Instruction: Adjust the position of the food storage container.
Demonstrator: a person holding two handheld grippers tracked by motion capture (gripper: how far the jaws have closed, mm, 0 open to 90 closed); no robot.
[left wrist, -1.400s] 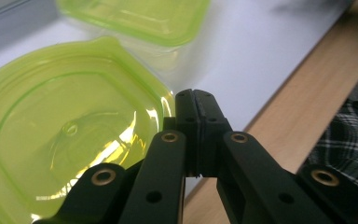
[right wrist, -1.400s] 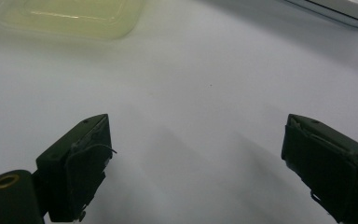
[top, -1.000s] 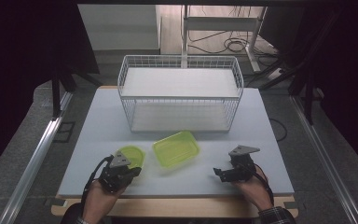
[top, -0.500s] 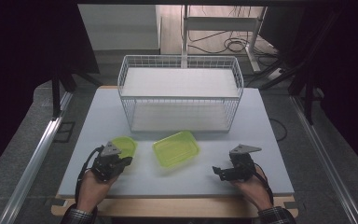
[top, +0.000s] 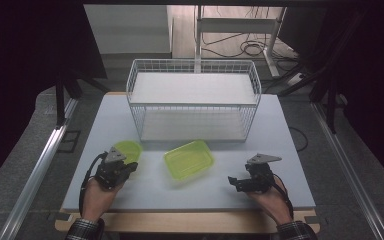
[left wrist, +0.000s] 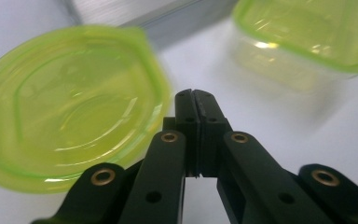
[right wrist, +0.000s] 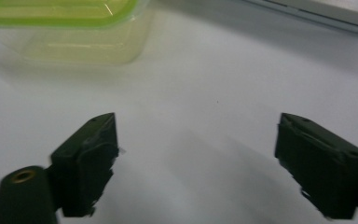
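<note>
A round green plastic dish [top: 128, 149] lies at the table's front left, and it spreads wide to the left of the jaws in the left gripper view [left wrist: 65, 102]. My left gripper [top: 129, 168] is shut with nothing in it, its tips [left wrist: 195, 95] just beside the dish's rim. A rectangular green container [top: 189, 159] stands at mid-table, seen blurred in both gripper views [left wrist: 307, 32] [right wrist: 65, 28]. My right gripper [top: 233, 182] is open over bare table [right wrist: 198, 140]. Its jaws have just been closing a little with nothing between them.
A white wire basket [top: 192, 100] with a flat floor stands across the back of the white tabletop [top: 290, 145]. Its base edge shows in the gripper views [left wrist: 135, 14] [right wrist: 326, 14]. The table's wooden front edge [top: 190, 222] runs between the two forearms.
My left gripper has slid left and off the round dish, which now shows more fully. The right hand has stayed where it was.
</note>
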